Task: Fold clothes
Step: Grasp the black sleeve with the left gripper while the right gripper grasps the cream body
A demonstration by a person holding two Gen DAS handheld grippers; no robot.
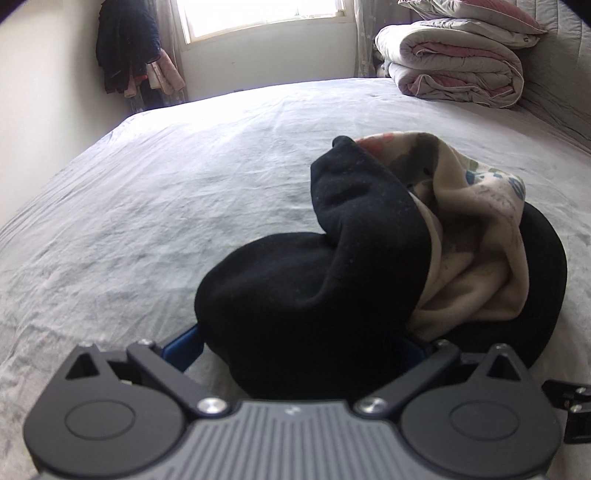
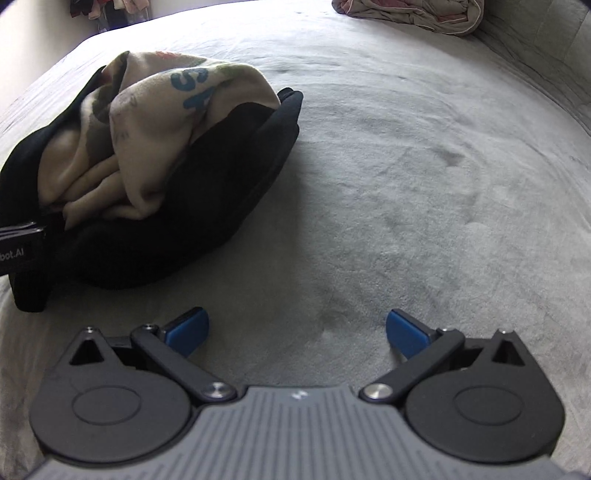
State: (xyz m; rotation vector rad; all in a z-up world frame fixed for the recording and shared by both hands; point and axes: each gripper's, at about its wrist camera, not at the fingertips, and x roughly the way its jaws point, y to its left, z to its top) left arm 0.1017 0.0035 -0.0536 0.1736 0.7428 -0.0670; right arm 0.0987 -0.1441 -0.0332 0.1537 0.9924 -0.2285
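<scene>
Left hand-held gripper (image 1: 295, 343) is right up against the black garment (image 1: 295, 288), w/ its blue fingers (image 1: 184, 345) set wide on either side of the cloth, which bulges between them; jaws look spread around the fabric, but can't tell if they're actually pinching it, since the cloth hides the right finger. Garment sits in a crumpled heap on the bed (image 1: 166, 206), grey sheet, near the front edge of the mattress. Cream printed lining (image 1: 476, 243) spills out of the black shell, w/ blue lettering and reddish blotches on it; a black flap stands up over the heap. Over on the right, the right hand-held gripper (image 2: 297, 328) hovers low over bare sheet, jaws wide apart, nothing between the blue pads (image 2: 190, 328). Heap lies to its left, well apart from the pads. Far corner by the headboard: folded quilts (image 1: 454, 62), stacked, grey and pink. Bright window (image 1: 258, 14) behind the bed, dark clothes hanging (image 1: 125, 48) in the left corner beside it.
</scene>
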